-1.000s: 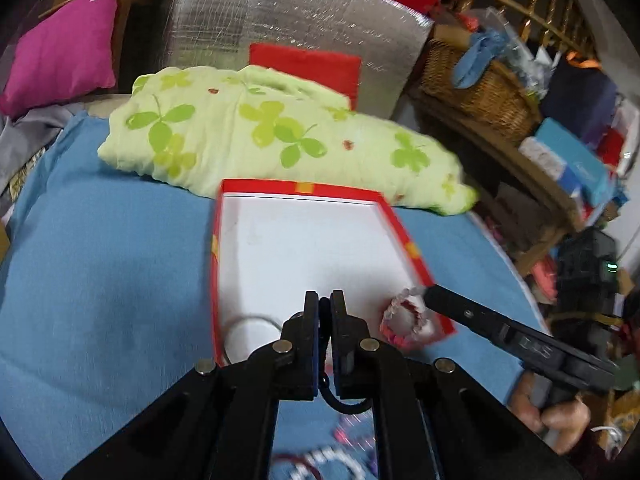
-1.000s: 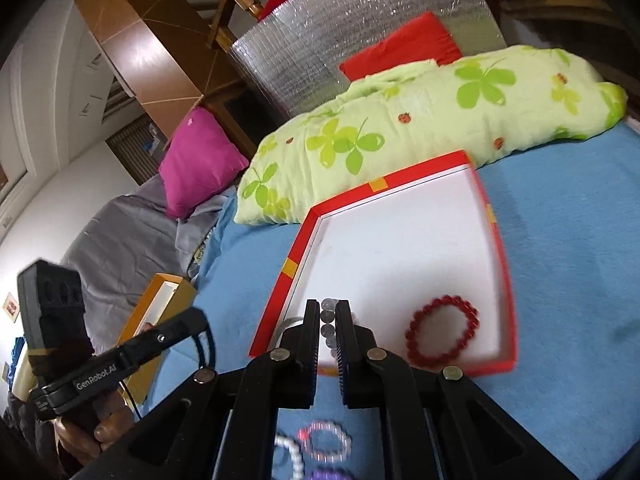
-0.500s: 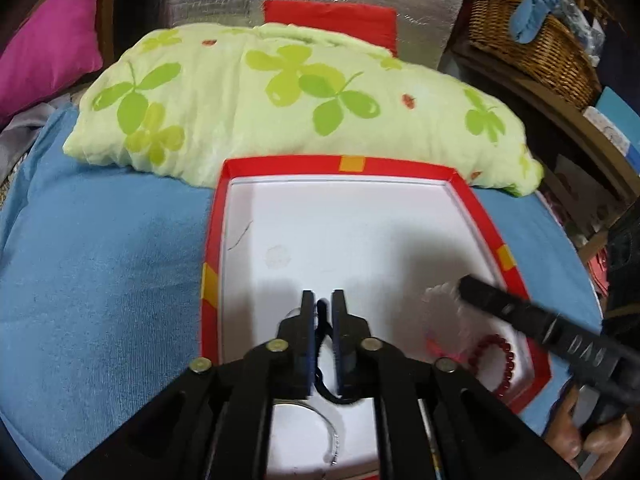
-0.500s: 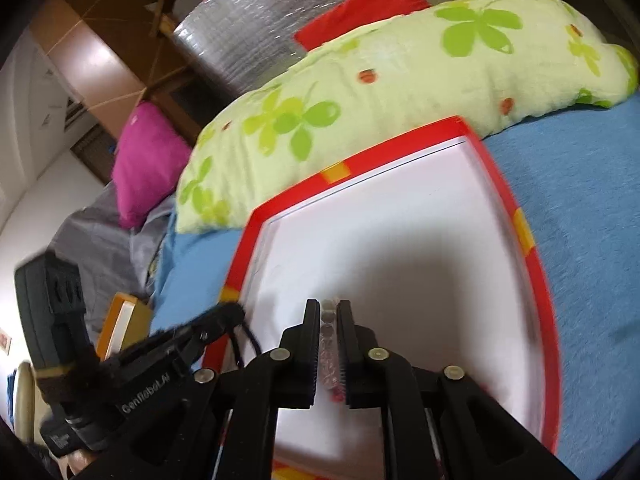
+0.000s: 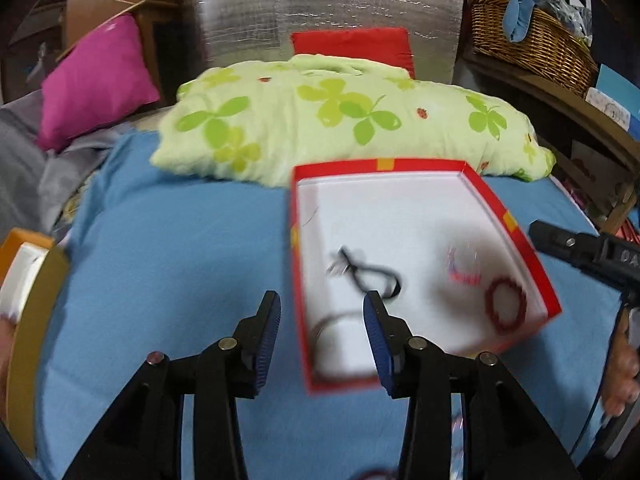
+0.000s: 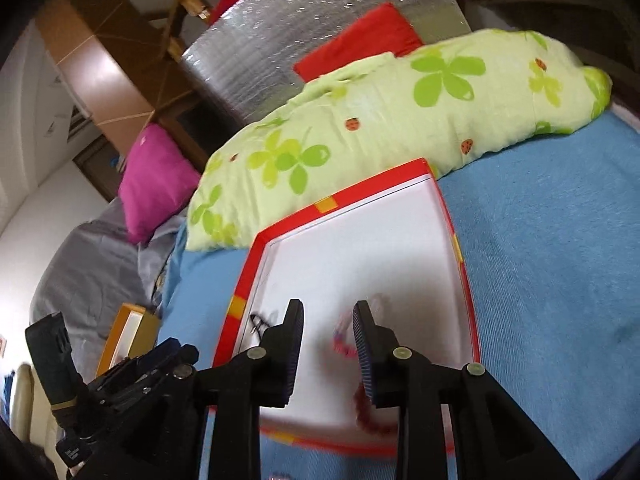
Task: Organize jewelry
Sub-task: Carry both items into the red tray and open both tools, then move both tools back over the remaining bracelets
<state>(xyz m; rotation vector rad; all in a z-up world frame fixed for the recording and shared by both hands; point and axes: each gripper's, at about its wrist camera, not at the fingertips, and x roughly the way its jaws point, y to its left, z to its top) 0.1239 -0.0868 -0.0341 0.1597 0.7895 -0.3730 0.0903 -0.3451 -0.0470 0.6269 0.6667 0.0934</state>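
One red box (image 5: 508,216) on the blue bed (image 5: 180,264), four pieces inside: black cord (image 5: 370,274), red bracelet (image 5: 506,306), pale beads (image 5: 464,268), thin ring (image 5: 332,322), left claw (image 5: 322,312) and right claw (image 6: 326,320) both opening, nothing between them

We hold two black tools. Our left gripper (image 5: 321,307) has two thick black fingers with blue ridged pads (image 5: 269,336) and round silver screws (image 5: 226,344). Our right gripper (image 6: 326,319) looks the same: black arms, blue ridged pads (image 6: 362,350), shiny screws (image 6: 399,352). White letters mark its black side.
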